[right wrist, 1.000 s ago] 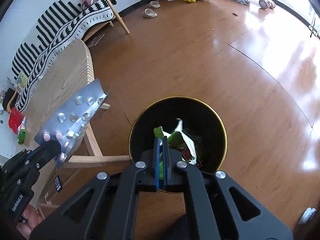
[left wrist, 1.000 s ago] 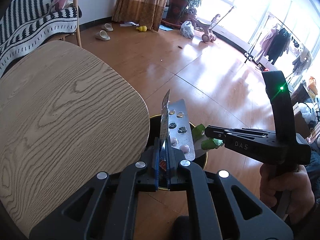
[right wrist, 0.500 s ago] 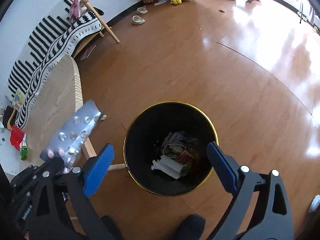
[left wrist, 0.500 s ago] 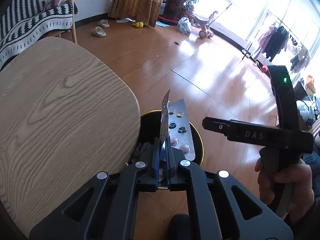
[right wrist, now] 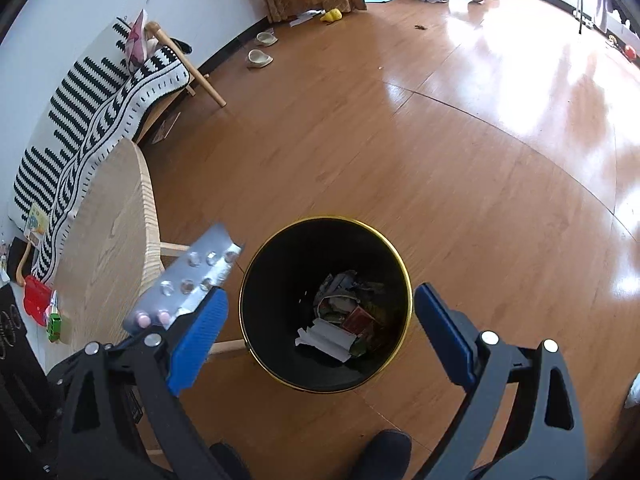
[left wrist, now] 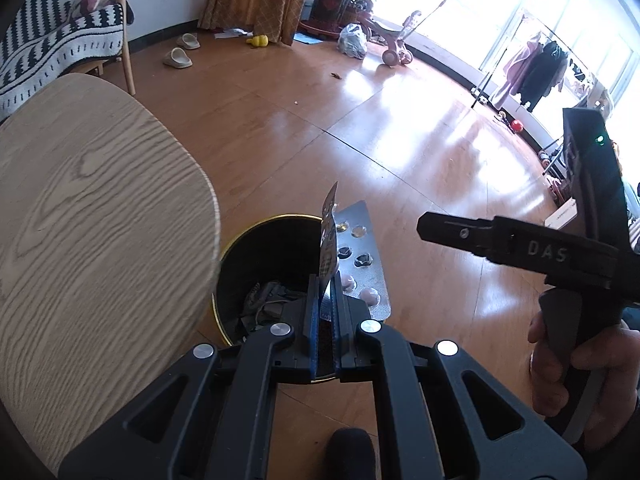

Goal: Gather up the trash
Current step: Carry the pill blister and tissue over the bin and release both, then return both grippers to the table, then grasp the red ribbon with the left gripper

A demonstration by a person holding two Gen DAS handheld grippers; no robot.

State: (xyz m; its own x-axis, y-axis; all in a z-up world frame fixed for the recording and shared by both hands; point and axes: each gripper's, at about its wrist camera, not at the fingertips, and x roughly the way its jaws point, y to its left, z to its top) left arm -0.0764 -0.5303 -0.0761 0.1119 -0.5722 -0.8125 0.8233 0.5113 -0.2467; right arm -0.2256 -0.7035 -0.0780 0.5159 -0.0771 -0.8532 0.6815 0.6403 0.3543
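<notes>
A glossy wooden floor point(right wrist: 460, 168) extends to bright windows; a striped sofa stands by the wall. The left gripper point(left wrist: 325, 312) has its jaws pressed together, pinching a silver blister pack point(left wrist: 362, 256) by its lower edge, together with a thin printed card standing upright. The pack sits above the near rim of the black bin point(right wrist: 280, 280). The right gripper point(right wrist: 320, 320) has its jaws spread wide with nothing between them, directly above the bin. Crumpled trash point(right wrist: 344, 320) lies at the bin bottom. The wooden counter point(left wrist: 88, 232) stands just beside the bin.
</notes>
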